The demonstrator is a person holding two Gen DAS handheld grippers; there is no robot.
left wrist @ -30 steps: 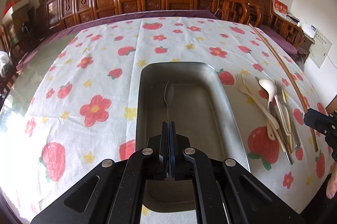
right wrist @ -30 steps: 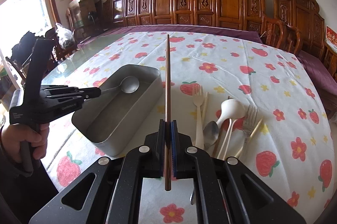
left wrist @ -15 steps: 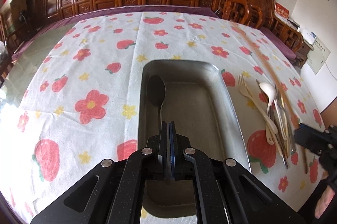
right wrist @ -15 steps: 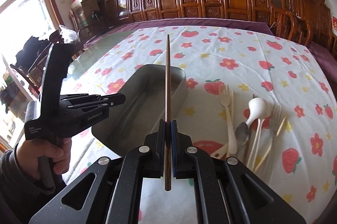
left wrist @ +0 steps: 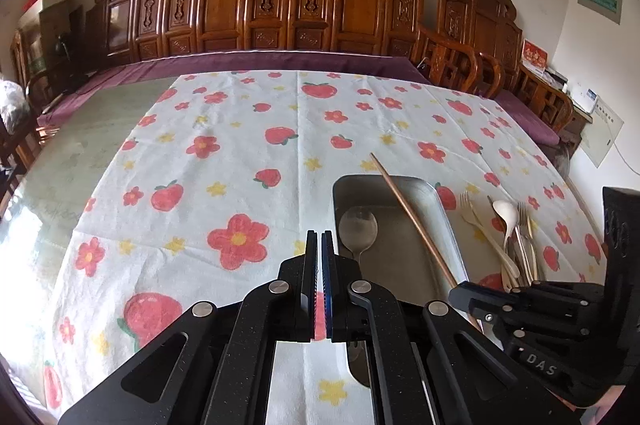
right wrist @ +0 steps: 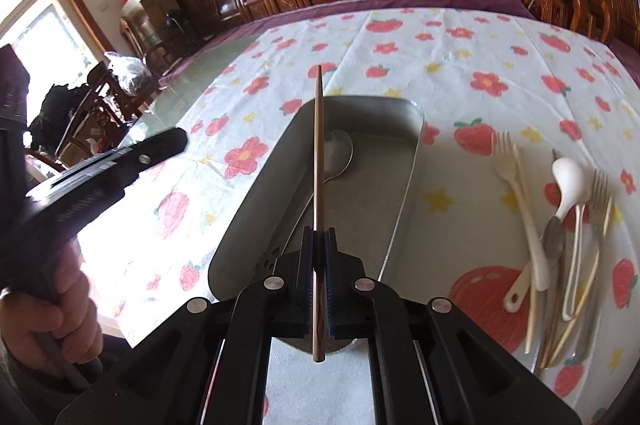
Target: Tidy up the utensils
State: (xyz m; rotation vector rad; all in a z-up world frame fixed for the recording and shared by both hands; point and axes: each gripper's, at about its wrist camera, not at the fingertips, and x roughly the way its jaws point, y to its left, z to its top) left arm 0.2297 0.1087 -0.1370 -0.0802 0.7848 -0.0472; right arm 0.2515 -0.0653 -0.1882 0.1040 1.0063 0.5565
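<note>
Wooden chopstick (left wrist: 416, 221), seen from my left jaws (left wrist: 321, 265), slants over the steel tray (left wrist: 448, 221) holding a spoon (left wrist: 357, 225); those jaws sit clenched on nothing, beside the tray. From the right, my jaws (right wrist: 319, 257) clamp the chopstick near its butt, tip overhanging the far rim; released so, it could bridge the rim or roll onto the bench (right wrist: 460, 65).
</note>
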